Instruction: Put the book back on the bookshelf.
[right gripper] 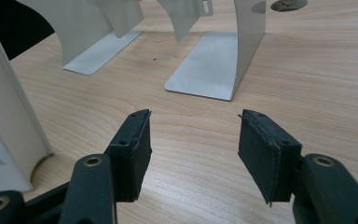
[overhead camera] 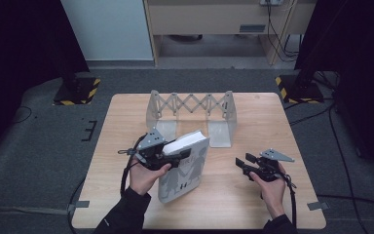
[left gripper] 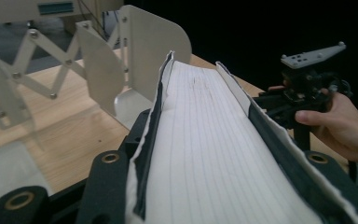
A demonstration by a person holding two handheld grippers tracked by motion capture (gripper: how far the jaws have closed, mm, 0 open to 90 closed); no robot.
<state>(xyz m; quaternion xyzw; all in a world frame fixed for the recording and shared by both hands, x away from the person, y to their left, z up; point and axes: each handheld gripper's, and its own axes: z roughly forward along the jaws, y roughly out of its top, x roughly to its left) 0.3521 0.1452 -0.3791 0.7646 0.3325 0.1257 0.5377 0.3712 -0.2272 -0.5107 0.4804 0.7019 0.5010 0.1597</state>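
Thick grey-covered paperback book (overhead camera: 185,165) stood tilted on the wooden desk (overhead camera: 253,195), near the white expanding metal book rack (overhead camera: 193,113) | left gripper (overhead camera: 175,158) fingers clamped its page block | right gripper (overhead camera: 241,163) fingers apart, empty | advice: keep grip square, steady far cover.

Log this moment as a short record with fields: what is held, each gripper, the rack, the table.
held: book, clamped across its page block by the left gripper, one end tilted up
left gripper: shut on the book, pads on both covers
right gripper: open, nothing between its pads, low over the table beside the book
rack: white accordion book rack, standing behind the book, no book in it
table: light wood; the book's near end looks to rest on it
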